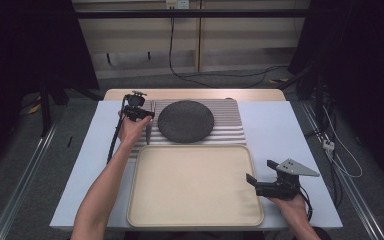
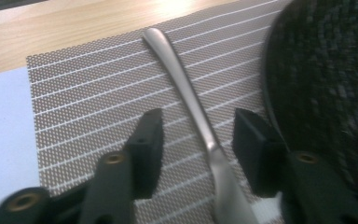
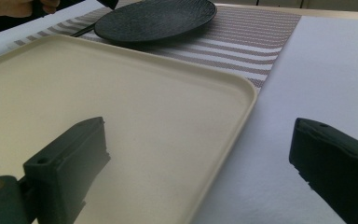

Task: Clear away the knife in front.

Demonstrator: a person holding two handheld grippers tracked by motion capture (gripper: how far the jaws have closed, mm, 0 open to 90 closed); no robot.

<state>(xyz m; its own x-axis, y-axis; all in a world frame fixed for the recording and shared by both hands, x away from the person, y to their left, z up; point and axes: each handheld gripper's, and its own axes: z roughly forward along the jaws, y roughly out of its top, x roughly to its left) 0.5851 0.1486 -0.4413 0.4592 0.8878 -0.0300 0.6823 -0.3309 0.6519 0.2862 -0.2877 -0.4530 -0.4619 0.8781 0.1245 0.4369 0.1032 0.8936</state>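
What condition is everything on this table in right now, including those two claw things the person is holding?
Left claw: open, jaws astride the utensil, not pressing it.
Right claw: open, holding nothing, at the tray's right edge.
Metal utensil: lying flat on the placemat, left of the plate.
Dark plate: upright on the placemat, nothing on it.
Striped placemat: spread flat.
Cream tray: flat on the table, bare.
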